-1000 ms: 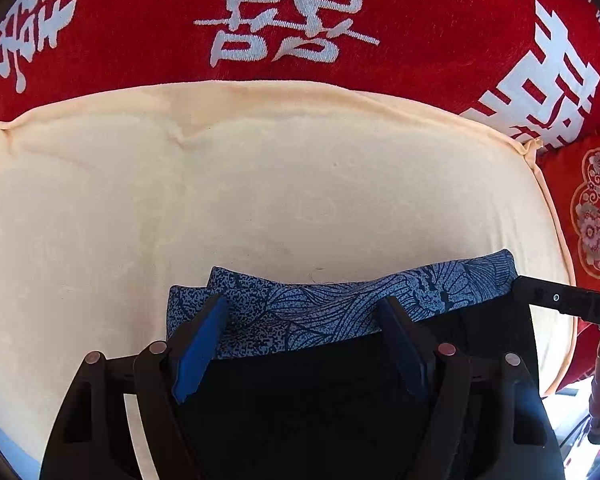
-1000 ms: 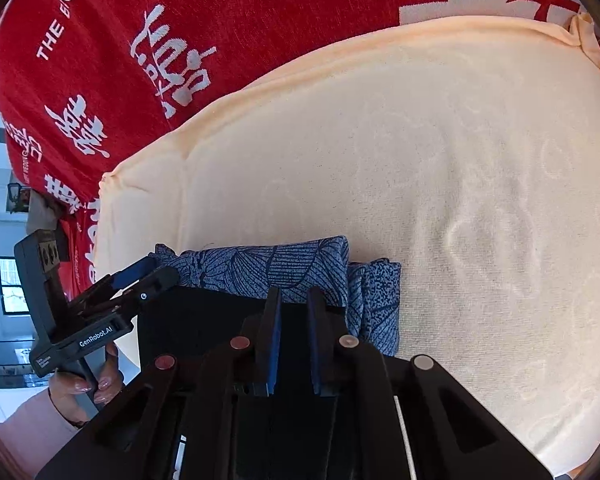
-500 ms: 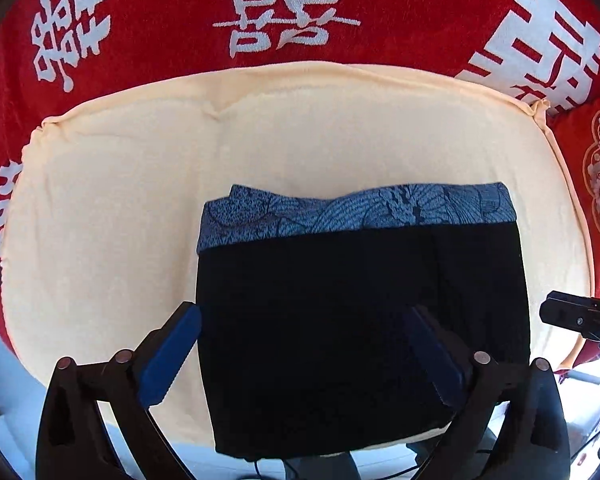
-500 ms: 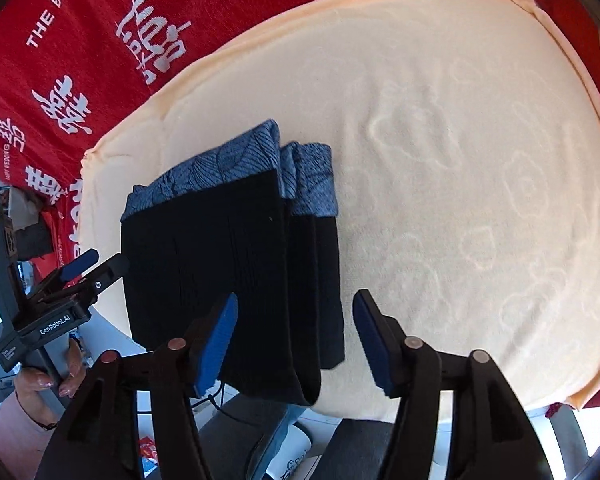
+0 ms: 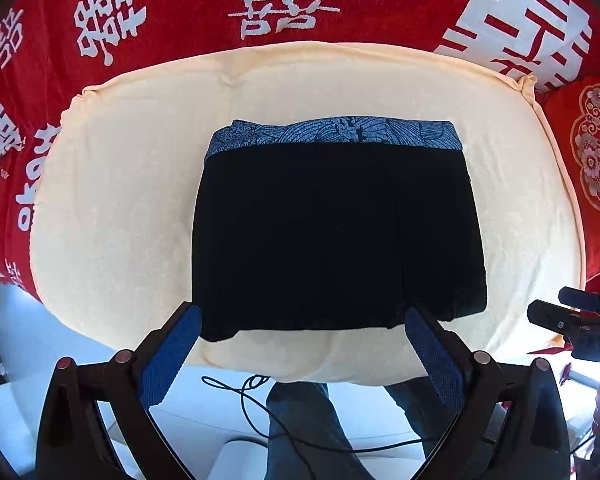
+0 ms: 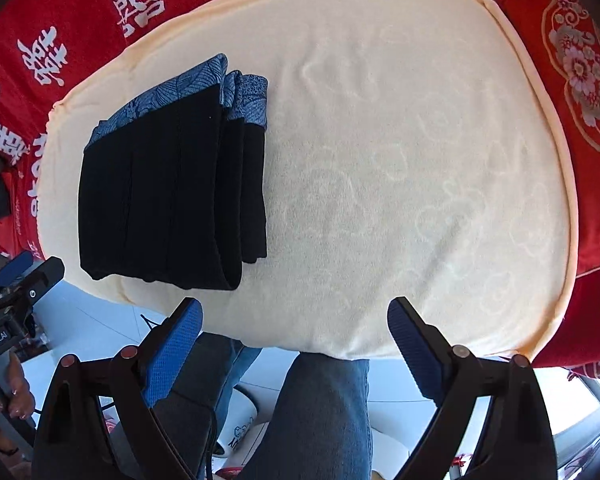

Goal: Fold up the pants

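**One folded pair of pants on a cream towel**

Black pants [image 5: 336, 236] lie folded into a flat, layered rectangle, their blue leaf-patterned waistband [image 5: 336, 136] at the far edge. They rest on a cream terry towel [image 6: 400, 168] with embossed swirls, spread over a red cloth [image 5: 180, 4] printed with white characters. Both the left gripper [image 5: 302, 344] and right gripper [image 6: 294, 340] hang just off the towel's near edge, fingers spread wide, holding nothing.
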